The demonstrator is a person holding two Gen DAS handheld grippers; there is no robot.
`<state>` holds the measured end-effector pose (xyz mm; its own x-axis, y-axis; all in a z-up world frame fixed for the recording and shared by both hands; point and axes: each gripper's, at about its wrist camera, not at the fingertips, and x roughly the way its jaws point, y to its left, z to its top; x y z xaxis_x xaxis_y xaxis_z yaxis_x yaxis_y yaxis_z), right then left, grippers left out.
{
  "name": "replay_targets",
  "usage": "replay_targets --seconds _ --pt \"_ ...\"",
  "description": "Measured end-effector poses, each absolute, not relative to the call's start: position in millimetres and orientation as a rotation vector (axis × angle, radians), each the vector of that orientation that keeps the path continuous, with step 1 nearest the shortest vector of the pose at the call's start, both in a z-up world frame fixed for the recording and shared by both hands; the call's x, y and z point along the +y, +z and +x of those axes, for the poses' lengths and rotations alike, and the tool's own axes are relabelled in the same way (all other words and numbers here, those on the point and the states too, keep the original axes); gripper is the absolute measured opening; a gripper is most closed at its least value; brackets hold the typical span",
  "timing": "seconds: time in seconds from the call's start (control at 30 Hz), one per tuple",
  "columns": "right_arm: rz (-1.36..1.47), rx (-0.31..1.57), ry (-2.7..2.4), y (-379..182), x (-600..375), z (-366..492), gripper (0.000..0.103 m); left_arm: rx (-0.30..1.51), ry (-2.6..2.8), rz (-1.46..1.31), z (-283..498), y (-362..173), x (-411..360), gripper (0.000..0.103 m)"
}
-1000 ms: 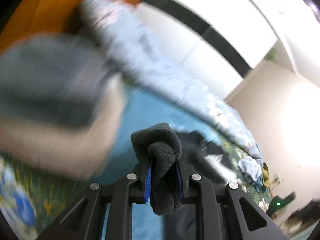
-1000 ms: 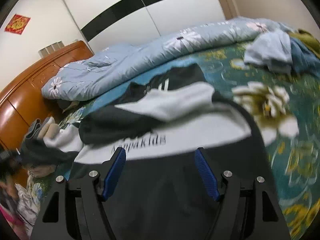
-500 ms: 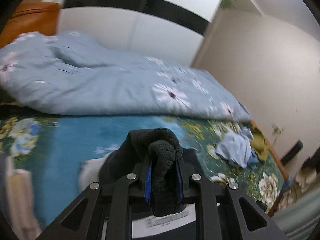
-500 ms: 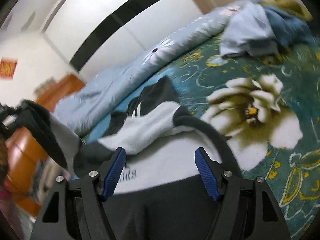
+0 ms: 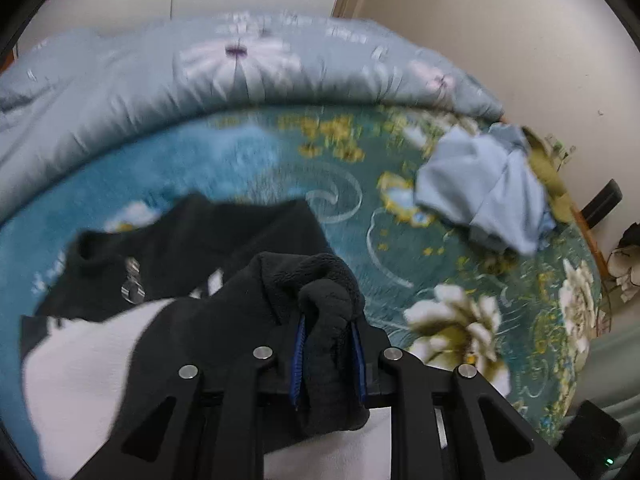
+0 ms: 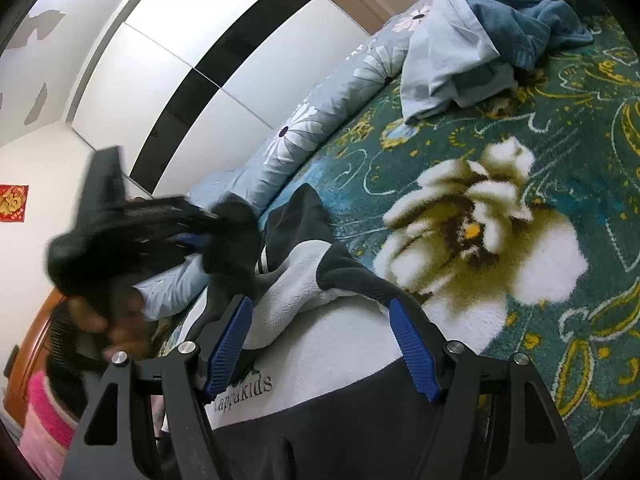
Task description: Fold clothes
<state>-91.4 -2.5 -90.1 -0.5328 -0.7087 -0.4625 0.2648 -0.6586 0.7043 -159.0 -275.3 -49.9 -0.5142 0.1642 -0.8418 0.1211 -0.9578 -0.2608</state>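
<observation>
A black and white fleece top (image 6: 344,344) lies on the teal flowered bedspread (image 6: 560,168). My left gripper (image 5: 328,344) is shut on a bunched dark fleece part of the top (image 5: 324,292) and holds it over the rest of the garment (image 5: 80,360). In the right wrist view the left gripper (image 6: 188,240) is blurred at the left with the black fabric hanging from it. My right gripper (image 6: 320,344) is open and empty just above the top's white panel.
A pile of light blue and olive clothes (image 5: 492,188) lies at the bed's far right; it also shows in the right wrist view (image 6: 480,40). A light blue flowered quilt (image 5: 200,68) lies along the back. The person's head (image 6: 100,276) is at the left.
My left gripper has swung right and down with the fleece, from facing the quilt to looking down at the bedspread. The right gripper stayed open and tilted over the top.
</observation>
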Motion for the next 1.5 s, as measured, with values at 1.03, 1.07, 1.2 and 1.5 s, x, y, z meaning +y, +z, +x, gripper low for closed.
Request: replay_targets --seconds 1.03,1.07,1.2,1.5 --pt "0.95 -0.373 -2.175 -43.6 -53.2 -97.7 0.073 -0.828 2.943 -1.563 32.2 -85.5 -445.6 0.078" --pt "0.969 -0.359 -2.159 -43.4 -58.8 -104.9 0.073 -0.855 2.935 -1.556 34.5 -87.8 -448.1 0.08" --pt "1.063 -0.348 -2.136 -52.0 -80.2 -137.9 0.073 -0.97 2.9 -1.524 45.1 -98.6 -459.1 0.083" --pt "1.202 -0.495 -2.118 -82.9 -85.6 -162.1 0.033 -1.118 2.846 -1.455 62.1 -111.3 -469.3 0.086"
